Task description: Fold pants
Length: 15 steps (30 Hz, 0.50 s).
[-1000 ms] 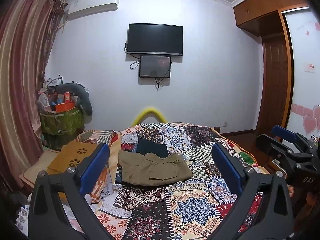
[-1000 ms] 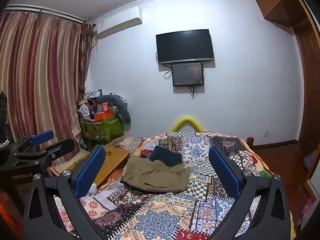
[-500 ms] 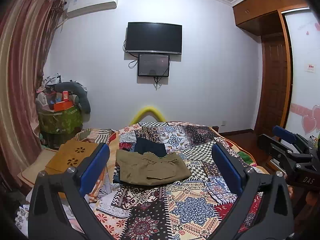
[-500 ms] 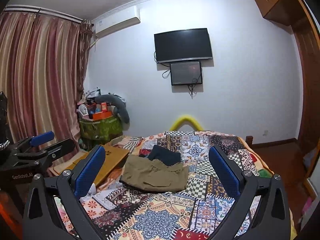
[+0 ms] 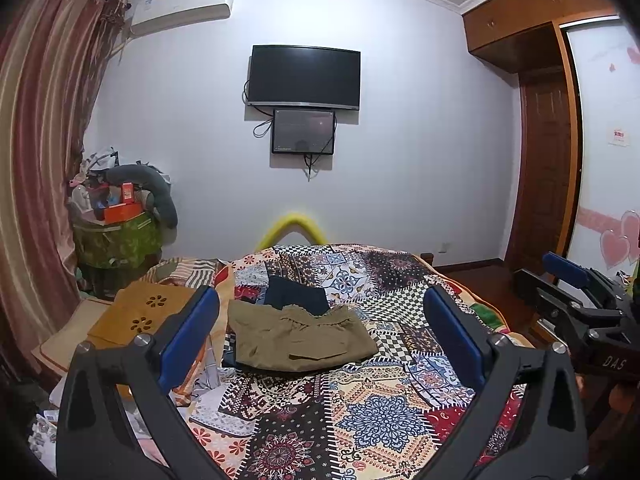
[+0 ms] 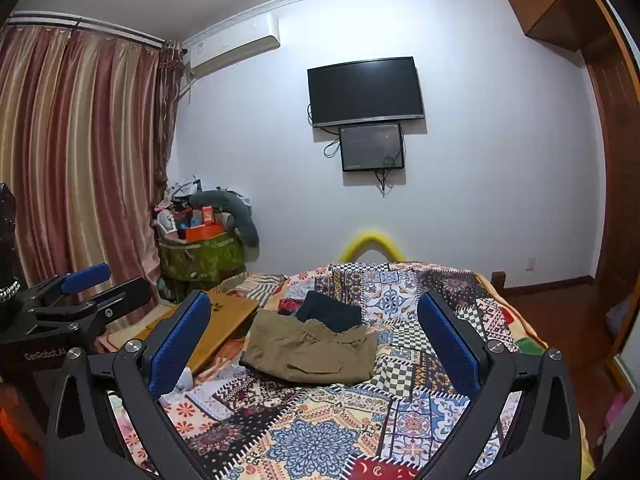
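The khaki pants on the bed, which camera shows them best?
The left wrist view: the khaki pants lie whole between the open fingers, seen nearly square on. The right wrist view shows them whole too, but from further right, at more of an angle.

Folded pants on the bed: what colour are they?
Olive-khaki; the folded pants show best in the right wrist view, lying on the patchwork bedspread.

Walls: plain white | Far wall: television (image 5: 304, 77), small screen (image 5: 303, 131) below | Air conditioner (image 5: 180, 10) near ceiling | Left: striped curtains (image 6: 80, 160) | Right: wooden wardrobe (image 5: 536, 28), wooden floor (image 6: 560, 312) | Centre: bed, patchwork quilt (image 5: 360, 400)
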Available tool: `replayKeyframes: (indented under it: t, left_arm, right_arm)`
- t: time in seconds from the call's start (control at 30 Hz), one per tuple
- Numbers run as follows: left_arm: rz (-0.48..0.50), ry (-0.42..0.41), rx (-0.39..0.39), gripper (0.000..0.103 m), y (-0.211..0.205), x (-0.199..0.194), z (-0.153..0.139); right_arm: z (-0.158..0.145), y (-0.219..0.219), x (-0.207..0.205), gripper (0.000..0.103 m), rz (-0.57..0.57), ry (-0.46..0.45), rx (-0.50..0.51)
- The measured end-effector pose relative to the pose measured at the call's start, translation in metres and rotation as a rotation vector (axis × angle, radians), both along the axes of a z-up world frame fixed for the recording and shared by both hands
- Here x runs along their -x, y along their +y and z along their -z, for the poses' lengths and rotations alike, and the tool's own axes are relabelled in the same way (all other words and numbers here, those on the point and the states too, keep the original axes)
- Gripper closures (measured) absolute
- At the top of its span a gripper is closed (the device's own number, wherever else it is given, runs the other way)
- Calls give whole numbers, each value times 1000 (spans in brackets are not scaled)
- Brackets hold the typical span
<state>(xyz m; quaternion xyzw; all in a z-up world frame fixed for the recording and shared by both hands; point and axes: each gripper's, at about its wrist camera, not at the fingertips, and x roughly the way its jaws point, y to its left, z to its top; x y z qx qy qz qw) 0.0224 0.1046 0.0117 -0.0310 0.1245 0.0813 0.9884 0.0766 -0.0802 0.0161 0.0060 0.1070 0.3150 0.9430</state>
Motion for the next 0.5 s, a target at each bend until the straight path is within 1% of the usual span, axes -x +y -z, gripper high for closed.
replayKeyframes:
  t: [0.5]
  left_arm:
    - [12, 10, 18, 0, 3, -3, -1]
  right_arm:
    - [0, -3, 1, 0, 2, -5, -1]
